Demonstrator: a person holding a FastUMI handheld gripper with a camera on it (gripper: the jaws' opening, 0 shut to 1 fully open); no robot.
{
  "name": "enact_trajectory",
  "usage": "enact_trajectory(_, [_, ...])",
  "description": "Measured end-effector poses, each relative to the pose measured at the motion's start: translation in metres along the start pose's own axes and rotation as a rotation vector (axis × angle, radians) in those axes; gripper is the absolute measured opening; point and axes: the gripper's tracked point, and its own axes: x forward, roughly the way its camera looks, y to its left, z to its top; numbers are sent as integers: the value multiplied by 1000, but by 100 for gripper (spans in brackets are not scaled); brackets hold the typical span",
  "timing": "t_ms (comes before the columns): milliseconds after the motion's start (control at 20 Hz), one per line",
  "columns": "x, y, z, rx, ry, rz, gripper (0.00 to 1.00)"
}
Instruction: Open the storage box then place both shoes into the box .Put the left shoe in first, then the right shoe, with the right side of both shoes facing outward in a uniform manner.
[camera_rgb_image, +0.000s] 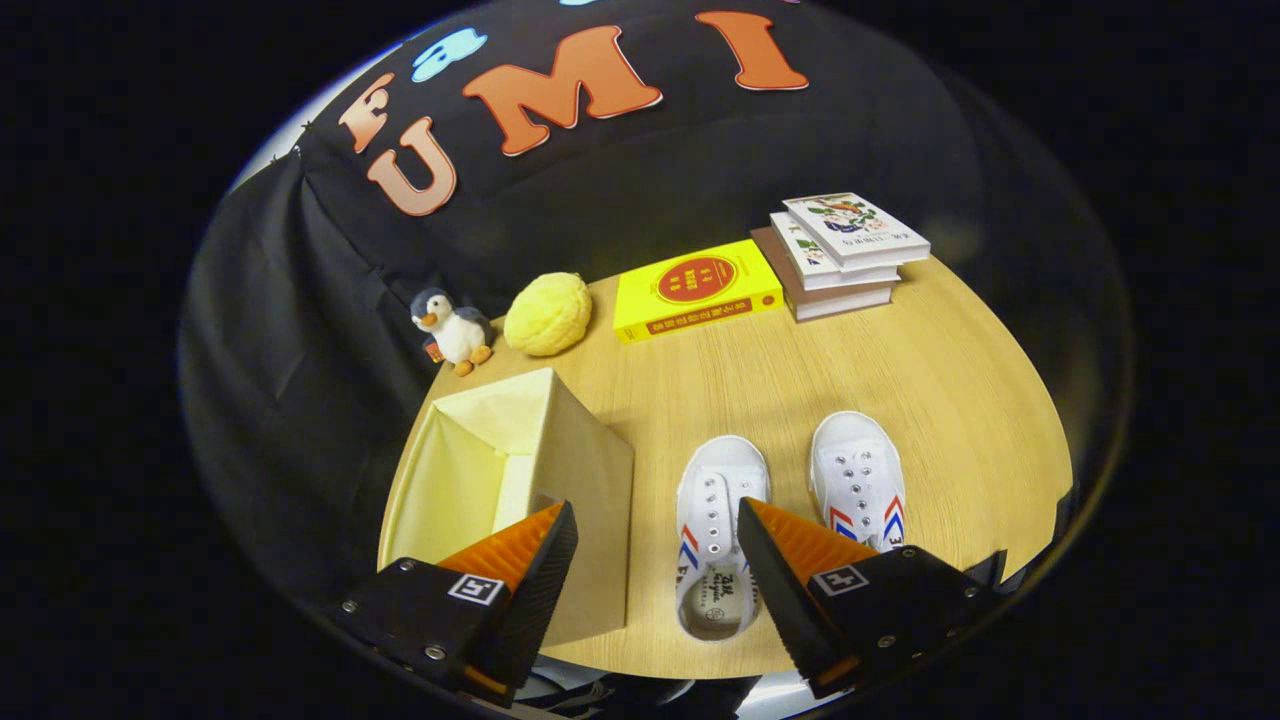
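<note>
Two white shoes sit side by side on the light wooden table (900, 370), toes pointing away: the left shoe (716, 530) low in the middle of the frame, the right shoe (858, 478) just beside it toward the lower right. The storage box (560, 470), cream fabric with its top open, stands at the lower left, near the left shoe. The gripper (655, 575) hovers above with fingers spread wide, holding nothing; one finger overlaps the box, the other the gap between the shoes. Across the table's far edge, from left to right, stand a plush penguin (452, 328), a yellow fuzzy ball (548, 313), a yellow book (697, 288) and a stack of books (838, 252). Black cloth walls the booth behind.
</note>
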Motion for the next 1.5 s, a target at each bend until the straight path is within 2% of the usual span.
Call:
enact_trajectory(50, [4,-7,-9,-4,28,-11,95])
enact_trajectory(150, [9,-21,-25,-19,82,-41,86])
enact_trajectory(400, [26,-51,-54,-55,205,-114,53])
enact_trajectory(500, [35,-55,-63,-64,248,-124,44])
enact_trajectory(600, [44,-58,-69,-84,290,-131,40])
enact_trajectory(900, [65,-64,-86,-120,384,-141,39])
enact_trajectory(1000, [70,-64,-87,-120,396,-144,30])
enact_trajectory(1100, [76,-65,-88,-121,410,-146,26])
enact_trajectory(1400, [88,-66,-93,-137,420,-120,25])
enact_trajectory(1500, [89,-66,-96,-95,413,-104,25])
